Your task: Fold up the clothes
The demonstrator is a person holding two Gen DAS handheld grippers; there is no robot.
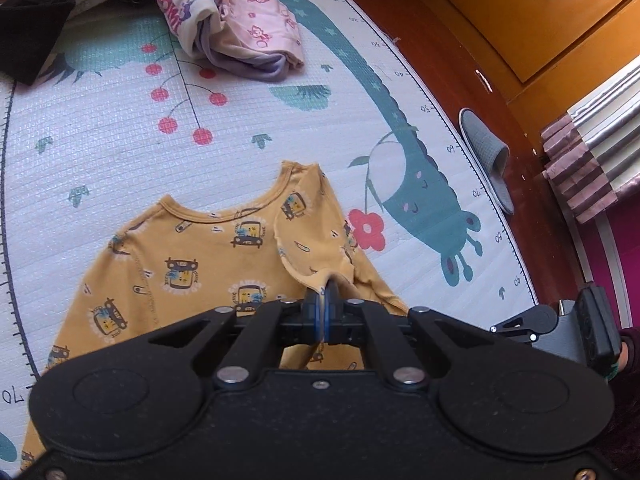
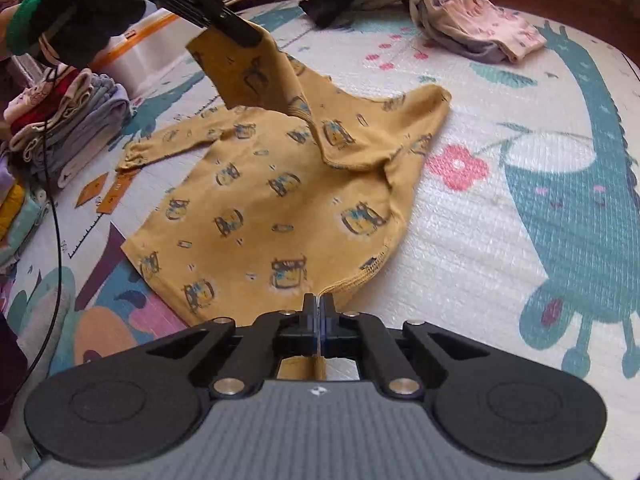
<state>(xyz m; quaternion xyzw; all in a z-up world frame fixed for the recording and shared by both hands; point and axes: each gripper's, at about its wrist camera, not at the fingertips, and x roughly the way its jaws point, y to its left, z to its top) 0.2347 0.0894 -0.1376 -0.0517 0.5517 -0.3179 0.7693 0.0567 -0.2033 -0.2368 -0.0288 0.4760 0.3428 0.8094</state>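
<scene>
A yellow long-sleeved shirt (image 1: 192,264) with a car print lies on the patterned play mat (image 1: 100,128). My left gripper (image 1: 323,304) is shut on a fold of its right side, lifting the cloth over the body. From the right wrist view the left gripper (image 2: 240,32) shows at top left, holding the raised sleeve part of the yellow shirt (image 2: 256,216). My right gripper (image 2: 319,308) is shut on the hem corner of the shirt, near the mat. The shirt's other sleeve lies flat toward the left.
A folded pink and white garment pile (image 1: 244,36) sits at the far side of the mat, with a black cloth (image 1: 32,36) beside it. A grey slipper (image 1: 486,156) lies on the wooden floor. Stacked folded clothes (image 2: 68,120) and a white bin (image 2: 148,56) stand at the left.
</scene>
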